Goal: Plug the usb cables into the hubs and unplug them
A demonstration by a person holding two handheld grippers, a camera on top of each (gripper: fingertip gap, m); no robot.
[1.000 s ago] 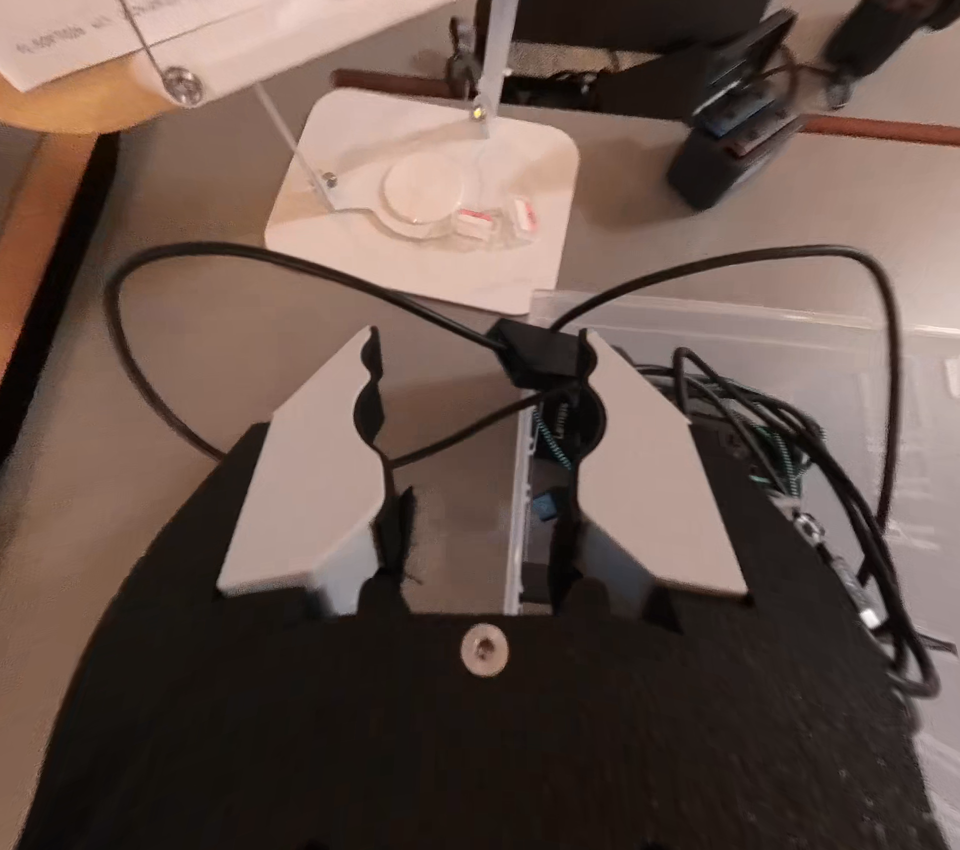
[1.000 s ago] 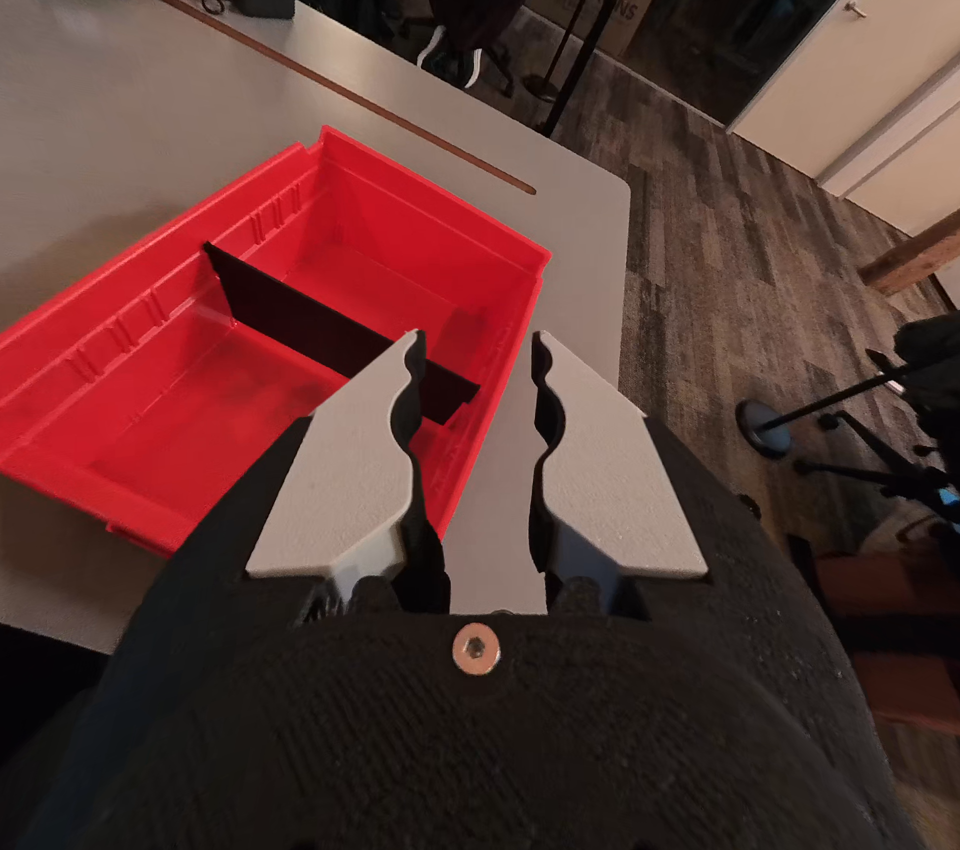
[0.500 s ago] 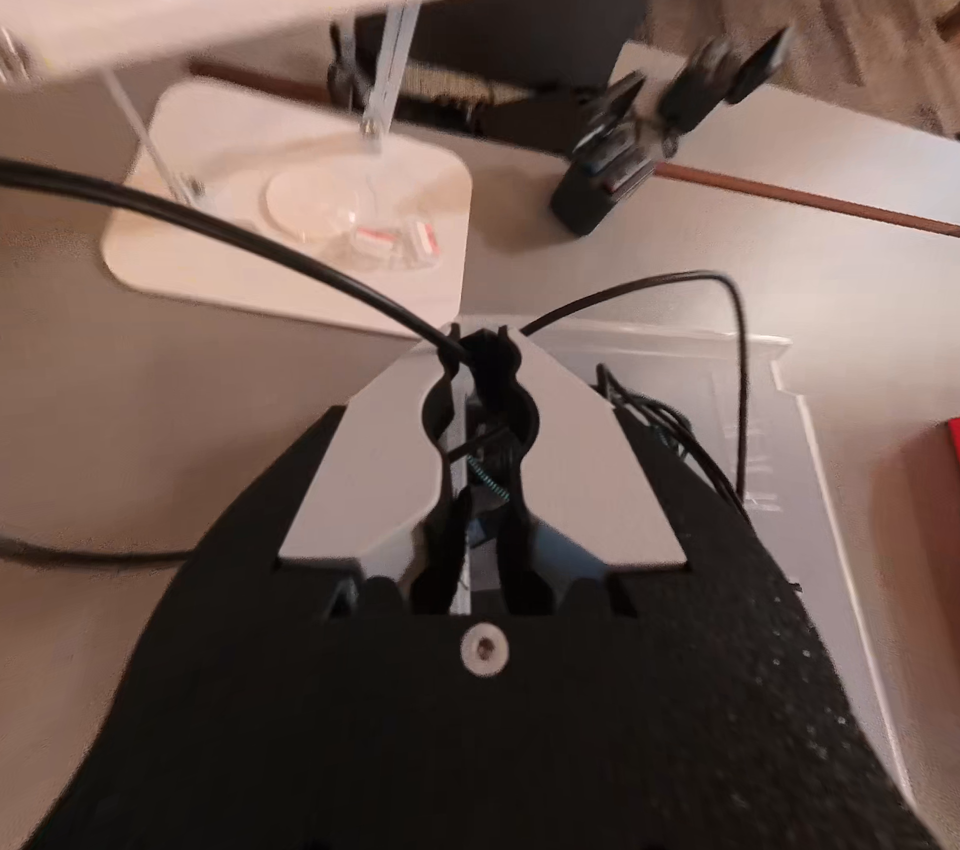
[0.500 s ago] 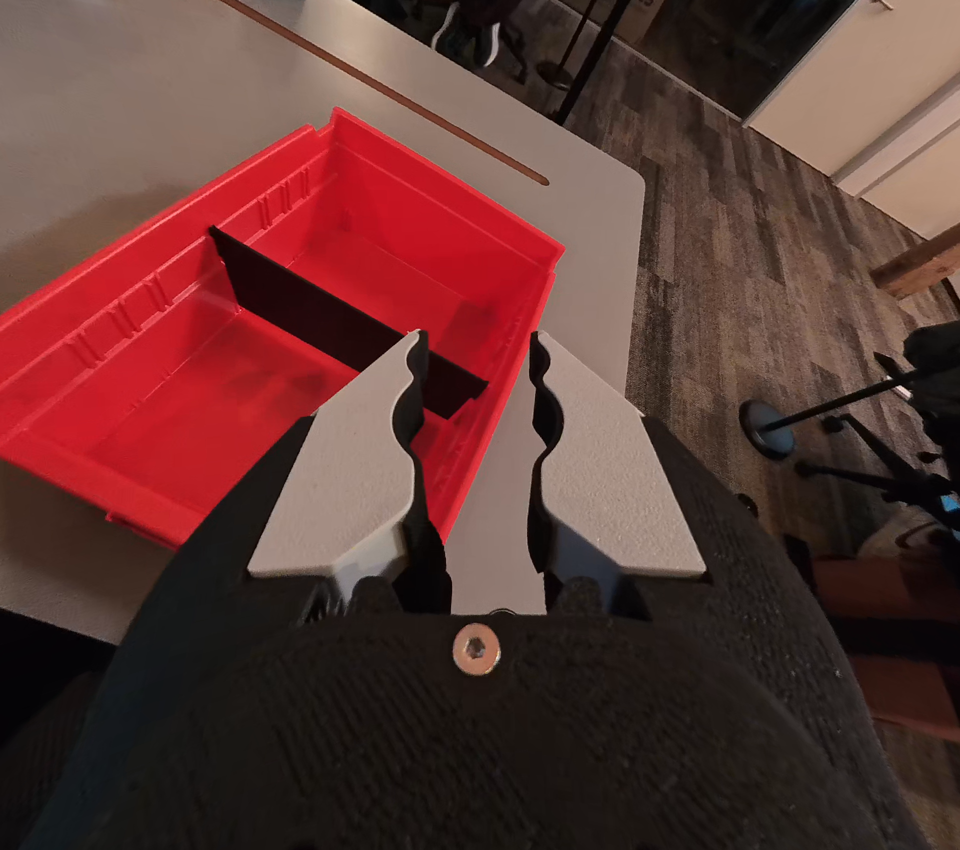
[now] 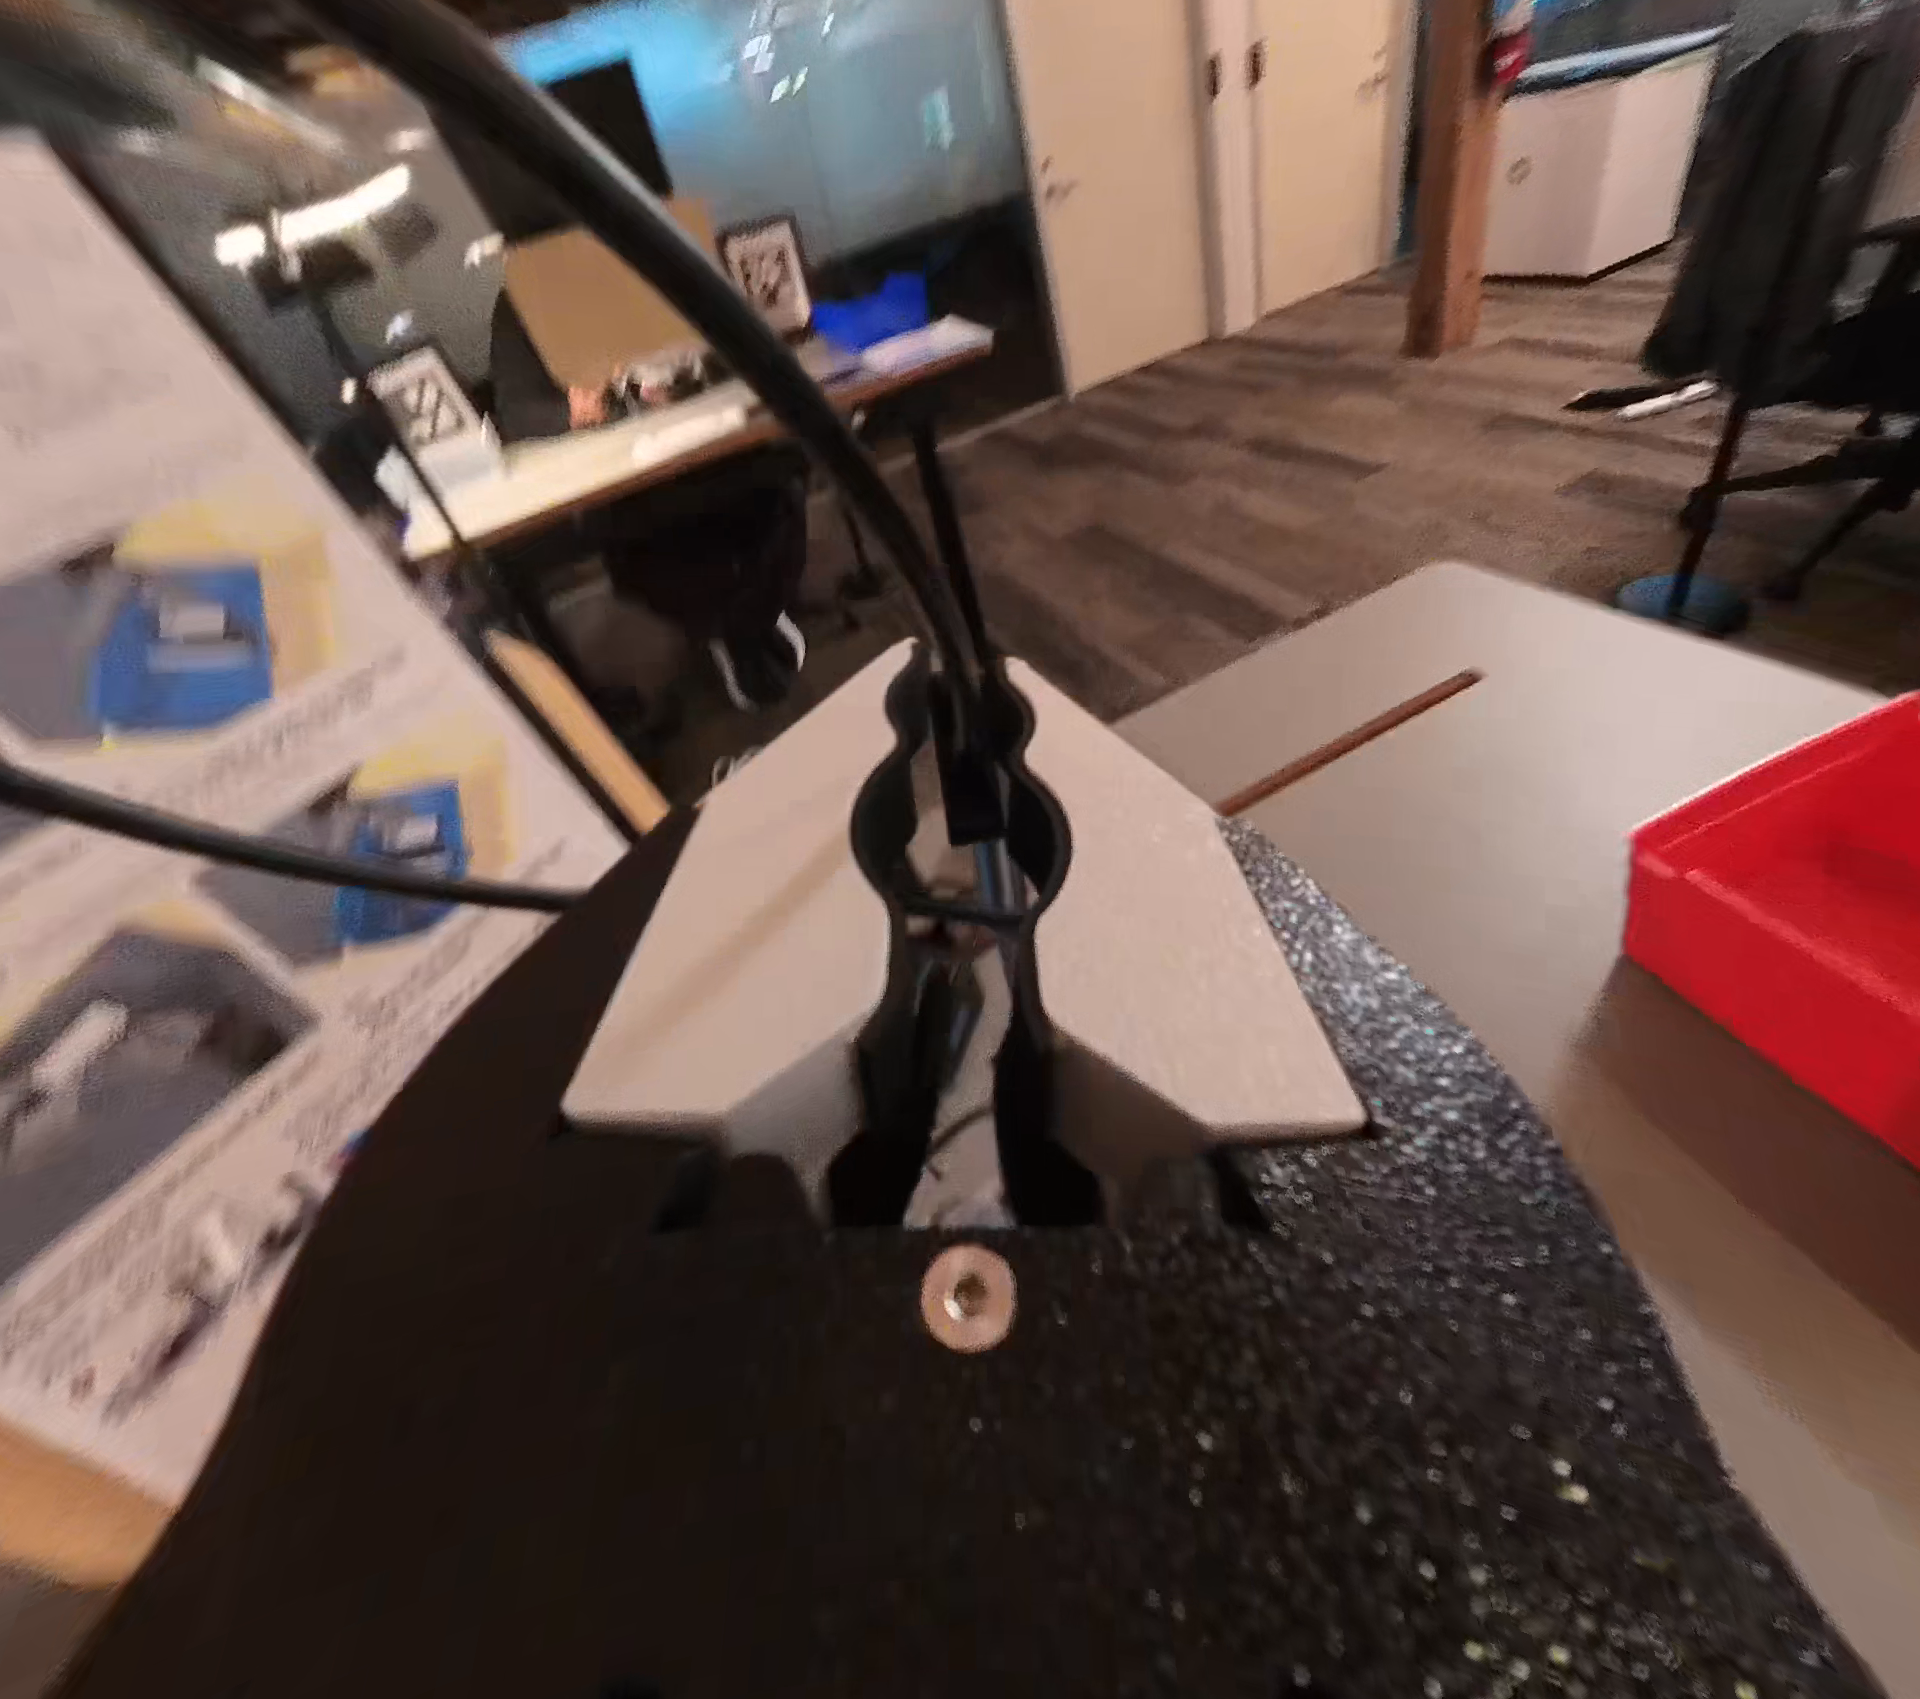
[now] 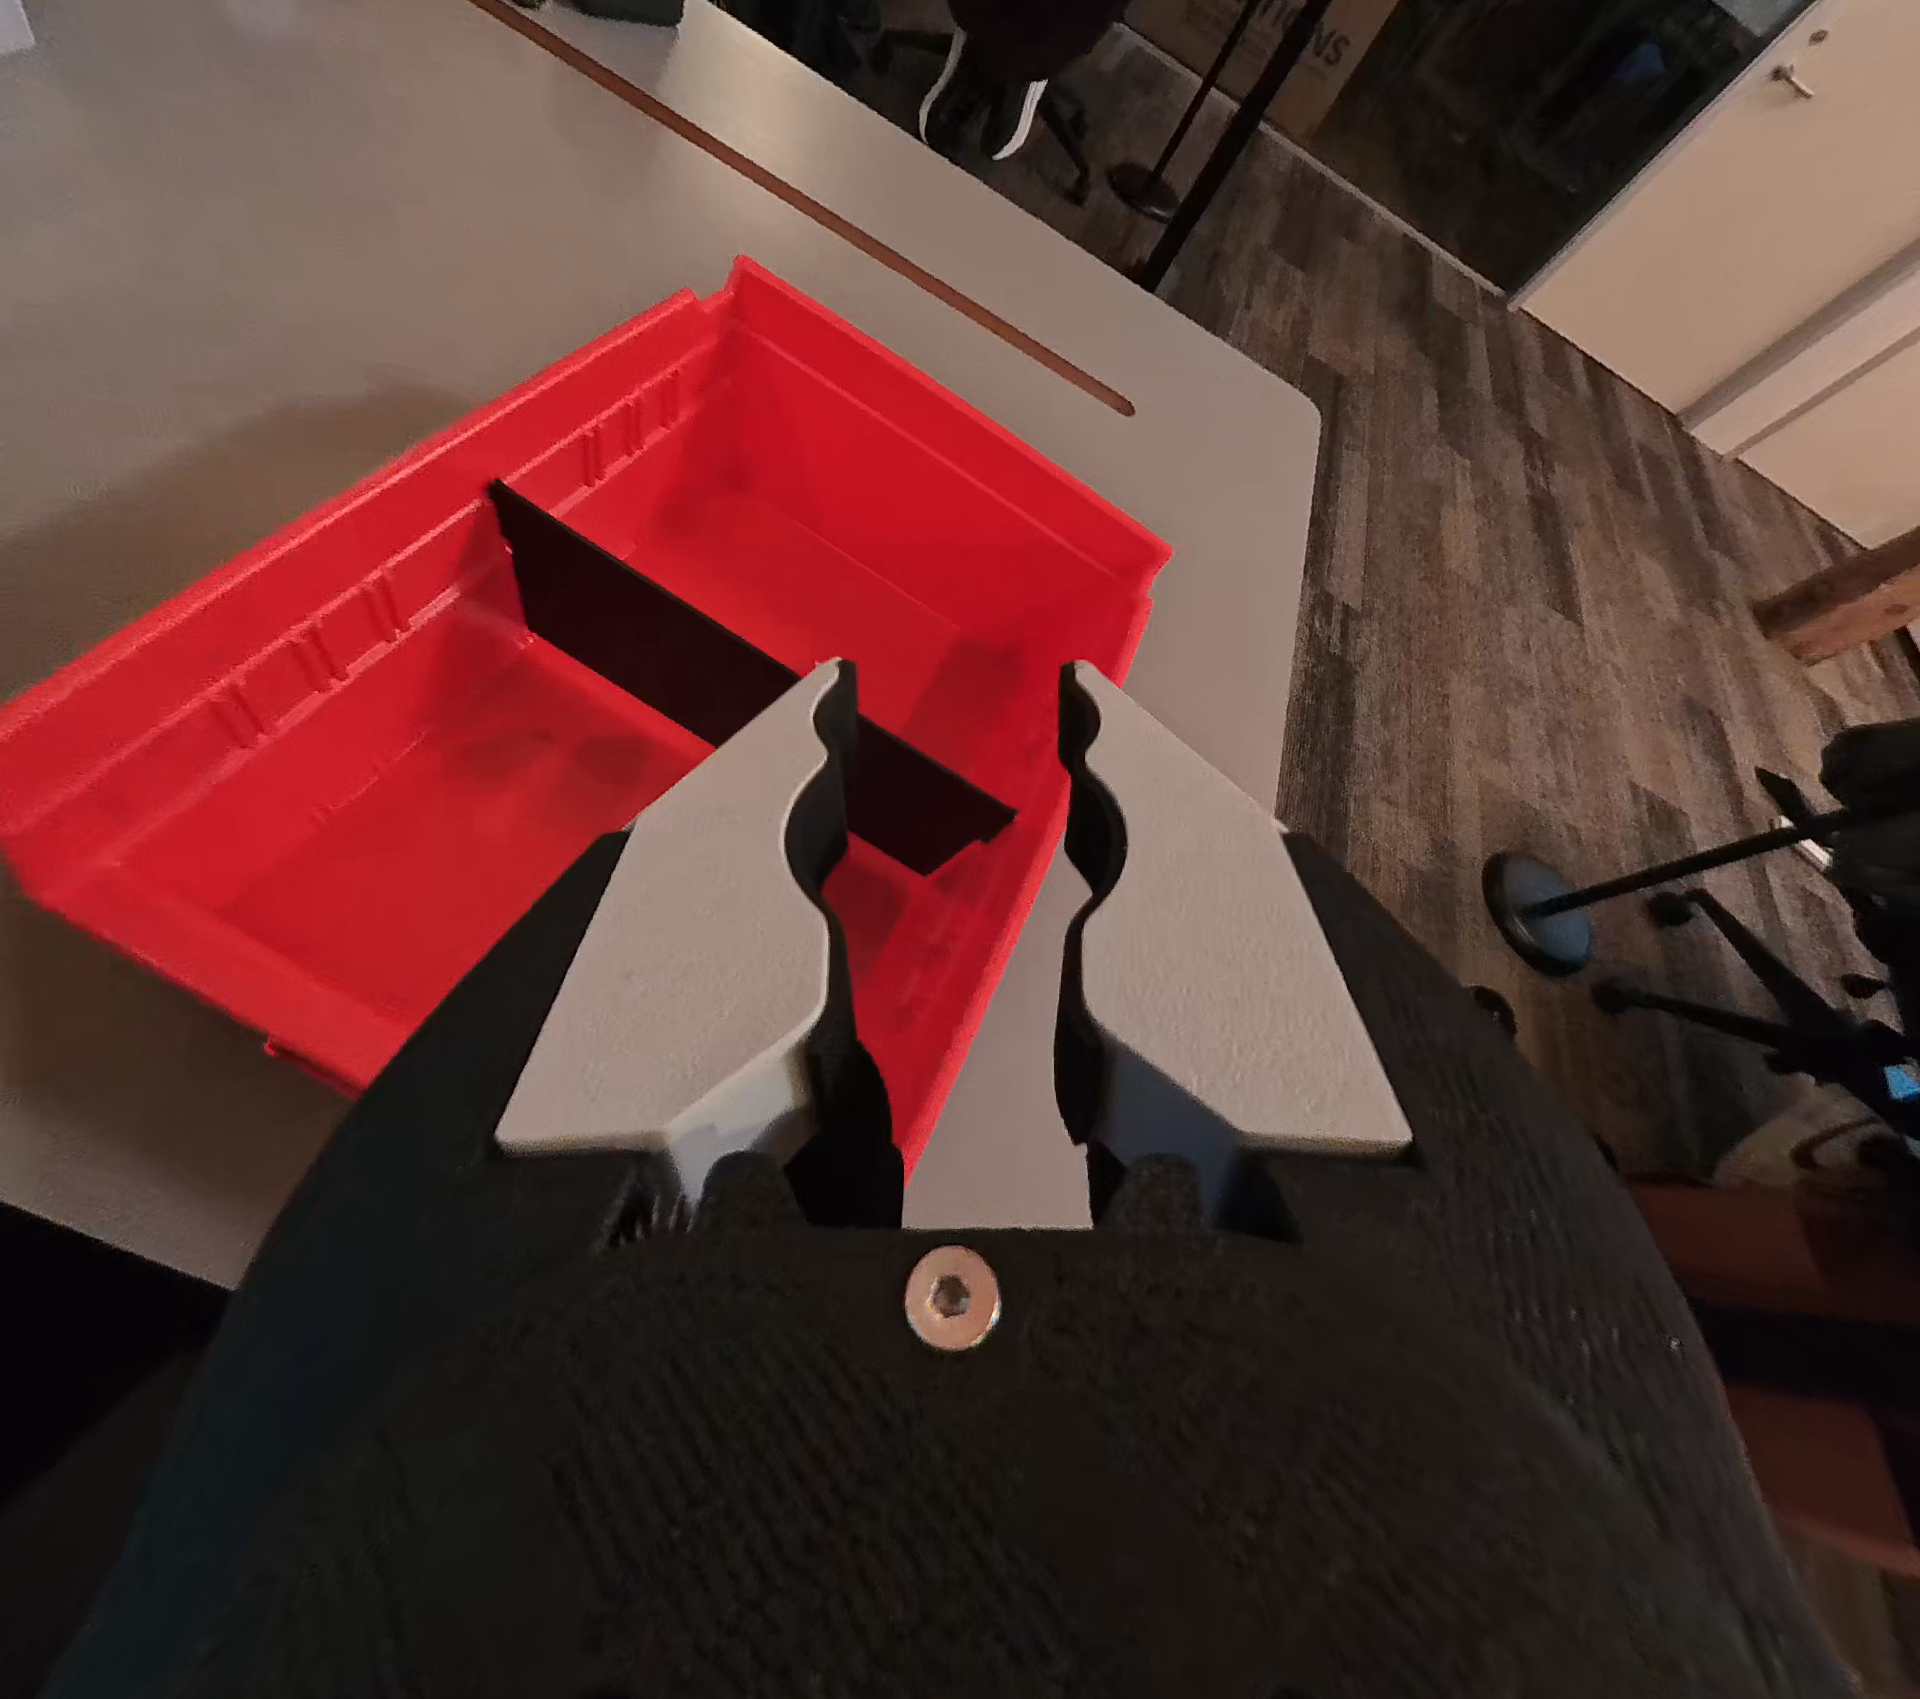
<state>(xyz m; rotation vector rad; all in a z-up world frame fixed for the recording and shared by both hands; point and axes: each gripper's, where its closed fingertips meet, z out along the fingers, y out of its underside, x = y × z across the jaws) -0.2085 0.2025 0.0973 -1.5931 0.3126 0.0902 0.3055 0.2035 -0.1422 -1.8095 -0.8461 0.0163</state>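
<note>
My left gripper [image 5: 961, 693] is clenched on a black USB cable [image 5: 582, 163] right at its plug end. The dark plug body [image 5: 966, 782] sits in the scalloped gap between the grey fingers [image 5: 1153, 943], with its long axis running along them. From the tips the cable arcs up and away to the upper left of the frame, and a thinner strand [image 5: 260, 860] crosses the left edge lower down. I cannot tell whether that strand is the same cable looping back or a second one.

My right gripper [image 6: 951, 683] is released and holds nothing. It hovers over the near right corner of a red bin [image 6: 644, 402] with a black divider [image 6: 665, 621]; both compartments look bare.

The coming move turns on where the hub lies from the plug, and no hub shows in either view. The left view is tilted up toward the room and blurred, showing only a slice of the grey table [image 5: 1475, 776], a corner of the red bin at the right edge, and a printed sheet [image 5: 208, 714] at lower left. My judgement is that the left gripper, already holding the plug, is the one to carry it, pointing down again to find a port. The plug's metal tip is hidden inside the fingers, so its facing is unclear.
</note>
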